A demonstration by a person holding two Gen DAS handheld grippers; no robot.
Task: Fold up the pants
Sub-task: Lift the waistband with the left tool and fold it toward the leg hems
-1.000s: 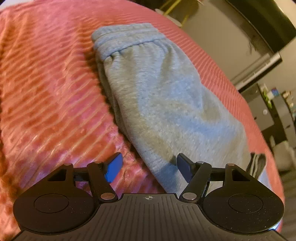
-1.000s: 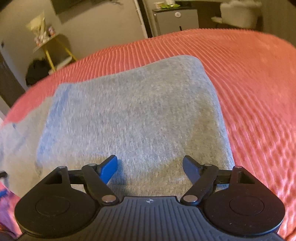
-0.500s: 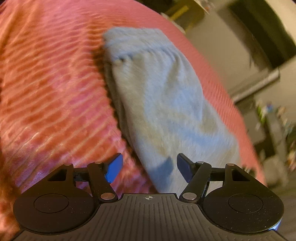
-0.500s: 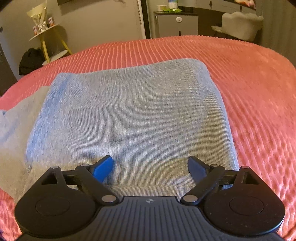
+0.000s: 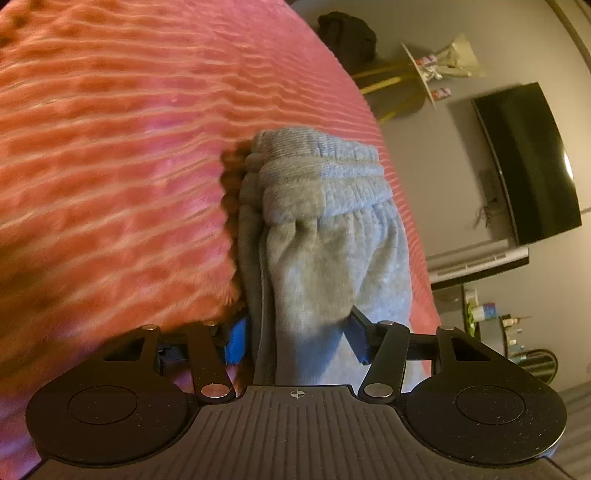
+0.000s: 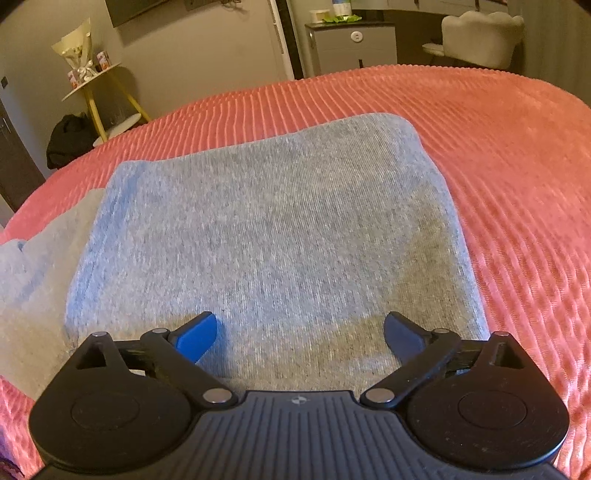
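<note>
Grey sweatpants (image 5: 325,236) lie folded on the coral ribbed bedspread (image 5: 110,147), their elastic waistband at the far end. My left gripper (image 5: 297,339) is rolled to one side and its jaws are closing on the near edge of the stacked fabric. The blue pad presses the left side and the dark pad the right. In the right wrist view the pants (image 6: 280,214) form a flat grey rectangle, with a looser layer sticking out at the left. My right gripper (image 6: 299,336) hovers over their near edge, jaws opening wide, pinching nothing.
The bedspread (image 6: 517,166) stretches far to the right of the pants. Off the bed stand a yellow side table (image 6: 92,85), a black bag (image 6: 66,140), a grey cabinet (image 6: 354,44), a white chair (image 6: 480,33) and a wall television (image 5: 528,162).
My left gripper rolled, moved in along the pants' edge and narrowed onto the fabric, which now bunches between its pads. The right gripper stayed put and spread its jaws wider.
</note>
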